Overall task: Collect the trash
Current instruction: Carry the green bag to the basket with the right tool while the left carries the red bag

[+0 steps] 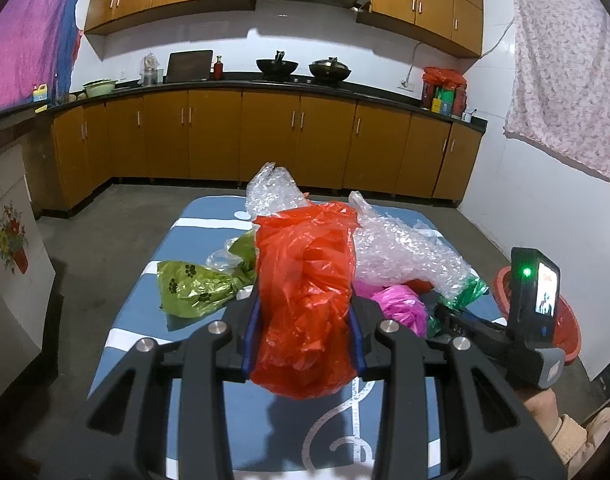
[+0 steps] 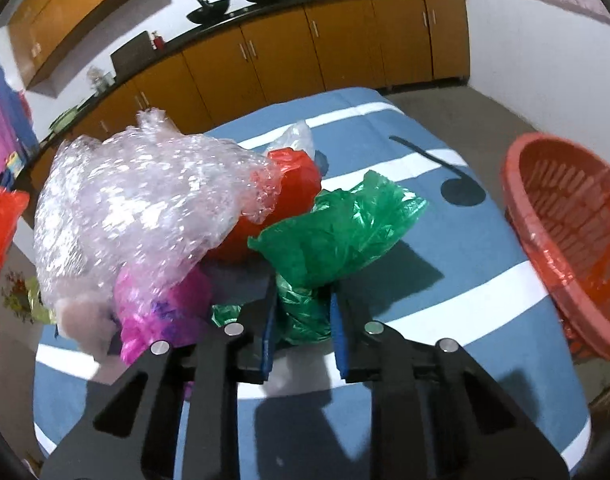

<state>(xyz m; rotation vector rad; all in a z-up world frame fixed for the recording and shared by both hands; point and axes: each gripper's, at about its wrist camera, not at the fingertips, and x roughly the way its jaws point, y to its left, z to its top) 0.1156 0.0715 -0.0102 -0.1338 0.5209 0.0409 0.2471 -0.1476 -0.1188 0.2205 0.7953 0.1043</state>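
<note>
at the near edge of the blue-and-white cloth table [image 1: 209, 236], two grips already made. nearest on the left, left gripper [image 1: 303, 332] closed partway round a crumpled red bag [image 1: 305, 292], held bunched and lifted above the cloth, likely so the loose plastic cannot spill back onto the heap. nearest on the right, right gripper [image 2: 301, 322] pinched narrow on the tail of a green bag [image 2: 333, 236], the rest of it fanned out ahead over the table; a grip low on the tail probably chosen because the bulk is too wide for the jaws. just left of that, a pink bag [image 2: 161, 312] under a big wad of bubble wrap [image 2: 145, 204], with more red plastic [image 2: 293, 184] behind. to the left side in the left wrist view, an olive paw-print bag [image 1: 193, 288] lying flat. off the right edge of the table, an orange-red basket [image 2: 565, 240], open side toward the table, seemingly placed there as the bin. farther back, wooden cabinets [image 1: 265, 140] and two woks [image 1: 301, 66] on the counter.
</note>
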